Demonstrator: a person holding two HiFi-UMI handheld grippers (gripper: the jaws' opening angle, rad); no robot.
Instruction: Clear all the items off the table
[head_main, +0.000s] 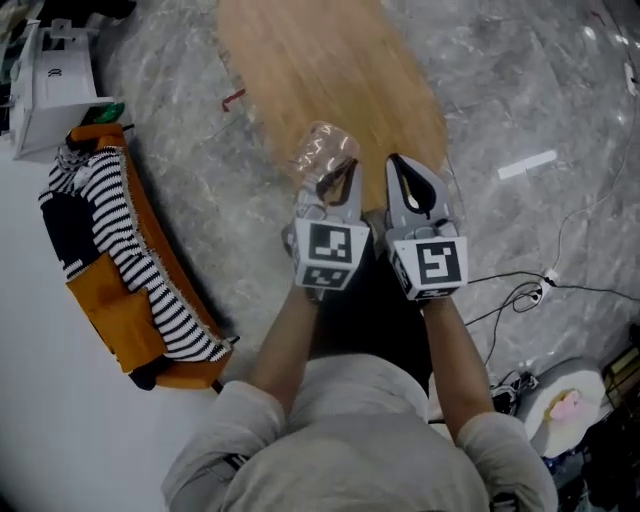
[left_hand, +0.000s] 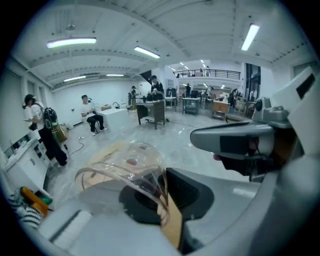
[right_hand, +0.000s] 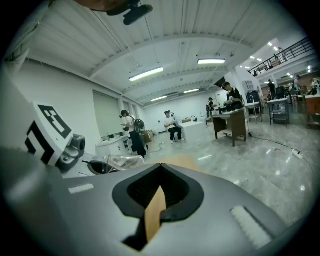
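A clear plastic cup (head_main: 322, 150) hangs tilted over the near edge of the oval wooden table (head_main: 330, 60), and my left gripper (head_main: 337, 178) is shut on its rim. In the left gripper view the cup (left_hand: 125, 162) lies on its side, its wall pinched between the jaws of the left gripper (left_hand: 162, 202). My right gripper (head_main: 400, 170) is close beside the left, at about the same height. Its jaws are shut with nothing between them, as the right gripper view (right_hand: 156, 202) shows. No other item shows on the visible table top.
An orange bench (head_main: 130, 300) with a black-and-white striped cloth (head_main: 110, 230) stands on the marble floor at left, with a white box (head_main: 50, 80) behind it. Cables (head_main: 520, 290) trail at right. Several people (left_hand: 90, 114) and desks show far off.
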